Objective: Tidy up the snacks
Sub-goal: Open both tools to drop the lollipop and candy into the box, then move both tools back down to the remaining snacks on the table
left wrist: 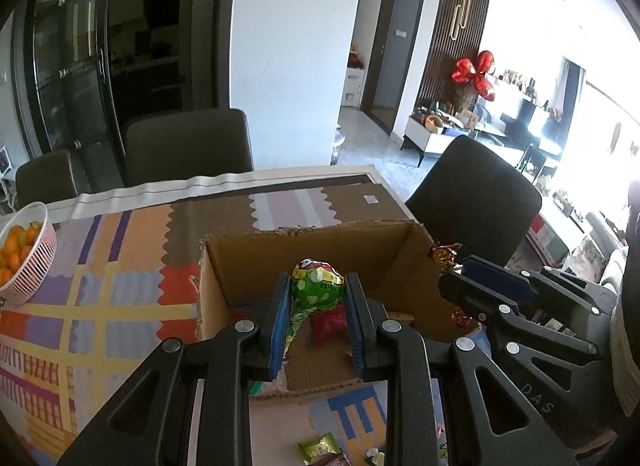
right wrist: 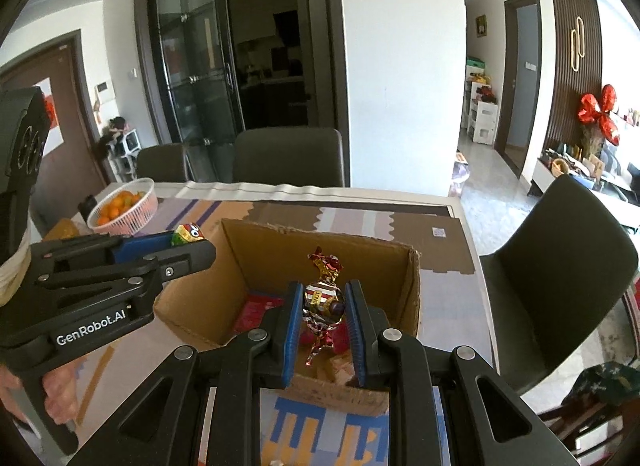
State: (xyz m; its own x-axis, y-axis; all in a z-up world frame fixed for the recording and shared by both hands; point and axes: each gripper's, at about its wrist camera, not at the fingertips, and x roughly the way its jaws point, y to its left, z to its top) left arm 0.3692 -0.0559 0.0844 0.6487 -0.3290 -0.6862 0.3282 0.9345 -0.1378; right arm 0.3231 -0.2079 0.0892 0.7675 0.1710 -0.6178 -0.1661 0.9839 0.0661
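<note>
Holding one sweet apiece over the open brown cardboard box, both hands look to be at the drop-off step of the sorting. The left claw is pinched narrow on a green crinkly plastic-wrapped lollipop-shaped candy, whose twisted tail hangs down between the blue pads toward the box floor. The right claw is closed just as narrowly on a round chocolate in shiny red, gold and silver foil, its twisted ends sticking out above and below the pads.

In the left wrist view the right claw sits at about three o'clock from the lollipop, over the box's right wall; in the right wrist view the left claw lies at about nine o'clock, over the box's left wall. Red packets already rest on the box floor, so some sorting seems done. More remains: a small green wrapped snack and other wrappers lie on the patterned, multicoloured table at six o'clock, nearer than the box. A white basket of oranges stands well apart at nine o'clock.

The next move probably calls for spreading each claw so the sweet falls inside the walls. The lollipop's light tail could catch on a pad, so opening fully seems wise before going for the loose wrappers.
</note>
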